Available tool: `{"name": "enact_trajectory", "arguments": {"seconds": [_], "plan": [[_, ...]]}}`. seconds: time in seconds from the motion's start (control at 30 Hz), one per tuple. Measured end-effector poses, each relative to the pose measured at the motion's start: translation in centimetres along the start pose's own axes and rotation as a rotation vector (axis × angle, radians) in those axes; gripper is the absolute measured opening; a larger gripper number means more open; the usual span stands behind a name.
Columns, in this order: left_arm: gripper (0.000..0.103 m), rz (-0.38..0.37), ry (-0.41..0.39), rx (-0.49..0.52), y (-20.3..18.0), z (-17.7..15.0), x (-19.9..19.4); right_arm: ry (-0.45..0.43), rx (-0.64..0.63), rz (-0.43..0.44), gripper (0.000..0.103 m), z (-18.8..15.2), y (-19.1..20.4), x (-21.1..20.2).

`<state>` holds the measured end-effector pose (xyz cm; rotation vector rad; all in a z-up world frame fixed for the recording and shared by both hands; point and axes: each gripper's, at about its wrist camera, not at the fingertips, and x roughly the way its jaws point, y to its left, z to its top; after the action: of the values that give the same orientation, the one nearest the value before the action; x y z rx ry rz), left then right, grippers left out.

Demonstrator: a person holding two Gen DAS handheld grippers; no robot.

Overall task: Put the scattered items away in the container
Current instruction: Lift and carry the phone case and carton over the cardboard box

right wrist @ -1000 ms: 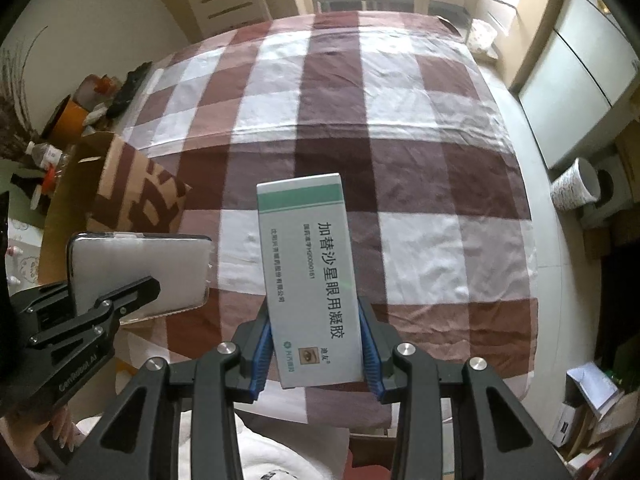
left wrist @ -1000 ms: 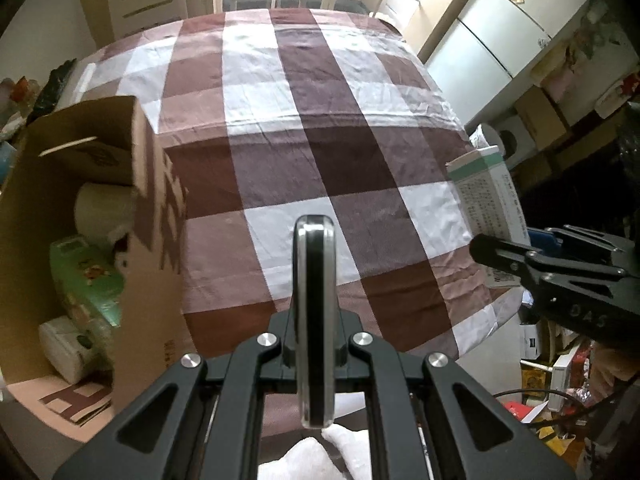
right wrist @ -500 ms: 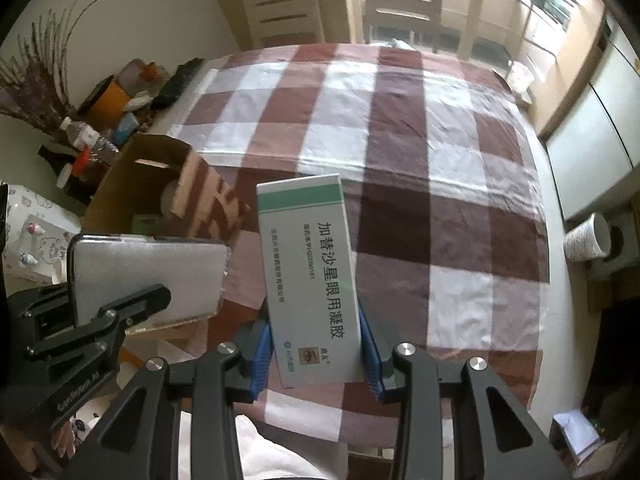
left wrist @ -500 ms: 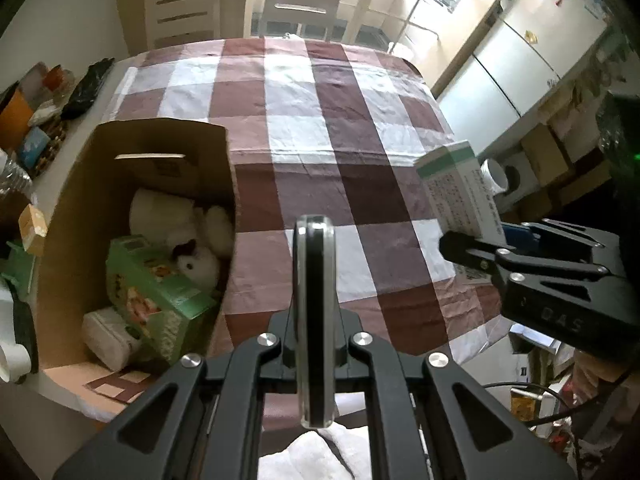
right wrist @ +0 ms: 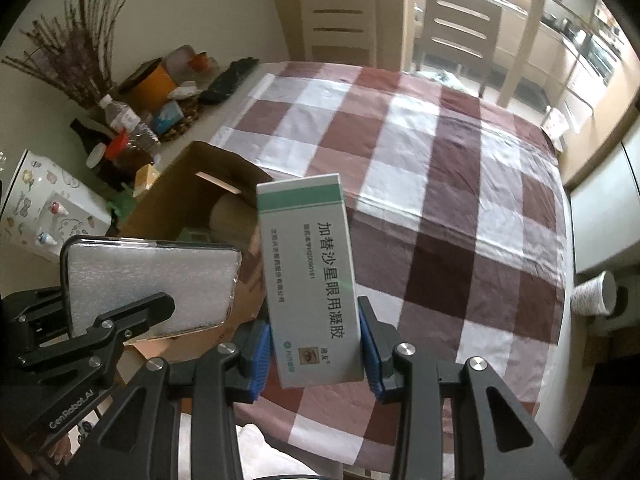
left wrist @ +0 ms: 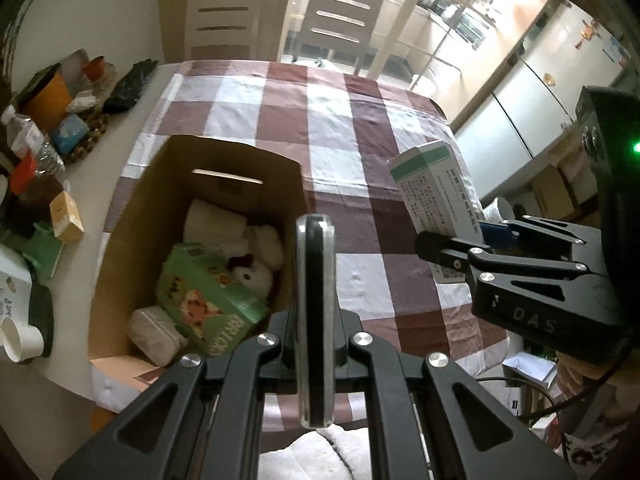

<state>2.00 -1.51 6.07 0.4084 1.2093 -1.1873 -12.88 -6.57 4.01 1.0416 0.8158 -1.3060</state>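
An open cardboard box stands on the left of the checked tablecloth. Inside it lie a green carton, a white plush toy and a tissue pack. My left gripper is shut on a phone, seen edge-on, above the box's near right corner. In the right wrist view the phone shows its clear-cased back. My right gripper is shut on a white and green medicine box, its blue pads pressing both sides, held upright just right of the cardboard box.
Bottles, an orange tub and small packets crowd the table's left side beyond the cloth. A paper cup stands near the left front edge. Chairs stand at the far end, cabinets at the right.
Both grippers have risen and shifted left with their loads. The cardboard box has come further into both views, and its contents now show from above.
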Motion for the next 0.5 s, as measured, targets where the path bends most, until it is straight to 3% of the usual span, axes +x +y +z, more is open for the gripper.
{"name": "enact_trajectory", "arguments": {"seconds": [0.5], "plan": [[0.008,0.031,-0.051,-0.104,5.3,0.5,-2.5,-0.008,-0.111,0.029,0.039,3.7,4.6,0.7]]}}
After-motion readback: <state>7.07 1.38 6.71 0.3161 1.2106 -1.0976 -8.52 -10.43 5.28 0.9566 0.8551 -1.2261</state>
